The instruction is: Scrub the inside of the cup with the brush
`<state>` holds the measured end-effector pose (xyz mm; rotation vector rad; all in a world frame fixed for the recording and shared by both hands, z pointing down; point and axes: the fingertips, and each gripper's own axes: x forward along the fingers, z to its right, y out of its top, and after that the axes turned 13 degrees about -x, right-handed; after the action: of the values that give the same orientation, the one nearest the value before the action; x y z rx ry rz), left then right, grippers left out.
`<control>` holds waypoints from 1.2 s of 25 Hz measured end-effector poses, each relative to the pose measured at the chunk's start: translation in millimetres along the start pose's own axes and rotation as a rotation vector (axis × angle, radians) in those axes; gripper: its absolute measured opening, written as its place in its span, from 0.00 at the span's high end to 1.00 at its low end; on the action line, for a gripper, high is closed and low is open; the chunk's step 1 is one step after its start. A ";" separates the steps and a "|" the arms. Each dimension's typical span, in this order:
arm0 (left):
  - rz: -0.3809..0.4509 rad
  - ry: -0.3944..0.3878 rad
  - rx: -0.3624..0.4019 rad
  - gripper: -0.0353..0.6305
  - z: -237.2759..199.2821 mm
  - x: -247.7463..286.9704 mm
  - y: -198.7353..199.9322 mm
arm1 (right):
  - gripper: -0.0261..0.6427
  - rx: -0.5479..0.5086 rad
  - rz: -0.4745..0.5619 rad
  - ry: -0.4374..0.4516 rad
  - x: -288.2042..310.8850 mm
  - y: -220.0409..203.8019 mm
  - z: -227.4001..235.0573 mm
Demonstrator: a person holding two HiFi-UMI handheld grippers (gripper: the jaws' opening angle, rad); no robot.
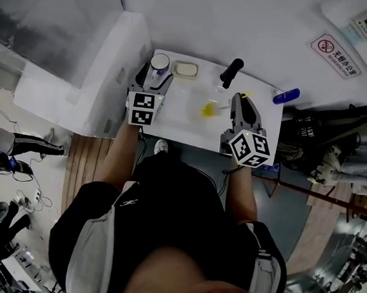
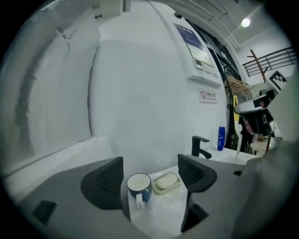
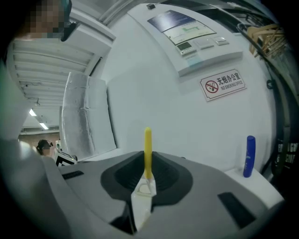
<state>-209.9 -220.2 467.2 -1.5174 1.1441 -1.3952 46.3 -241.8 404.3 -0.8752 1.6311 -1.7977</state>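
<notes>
Left gripper (image 2: pixel 150 174) jaws wide apart, touching nothing. Cup (image 2: pixel 139 186) upright on counter (image 2: pixel 159 211), ahead between them, just beside soap dish (image 2: pixel 167 182). Right gripper (image 3: pixel 147 176) clamped on brush (image 3: pixel 147 149) (yellow end sticks out). Cup likely rigid, glazed, slippery, breakable: take across body, squeeze gently.

One cup (image 2: pixel 139 186), one brush (image 3: pixel 147 149), one soap dish (image 2: pixel 166 182), one bottle (image 3: pixel 249 156)

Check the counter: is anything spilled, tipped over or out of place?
Nothing stands out. The cup stands upright beside the soap dish, and the bottle is upright too.
</notes>
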 end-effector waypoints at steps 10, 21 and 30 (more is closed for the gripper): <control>-0.152 -0.010 0.057 0.37 -42.7 71.6 -45.9 | 0.88 -0.010 -0.066 -0.118 7.6 -17.6 14.7; -0.225 -0.018 0.019 0.34 -69.2 130.2 -85.9 | 0.88 -0.010 -0.132 -0.241 5.1 -34.9 31.5; -0.316 -0.072 0.039 0.33 -66.1 158.6 -113.4 | 0.88 0.005 -0.176 -0.286 2.0 -45.6 40.2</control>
<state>-262.5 -334.1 630.5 -1.7615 0.8532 -1.5442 77.2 -263.9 451.8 -1.2444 1.4040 -1.6957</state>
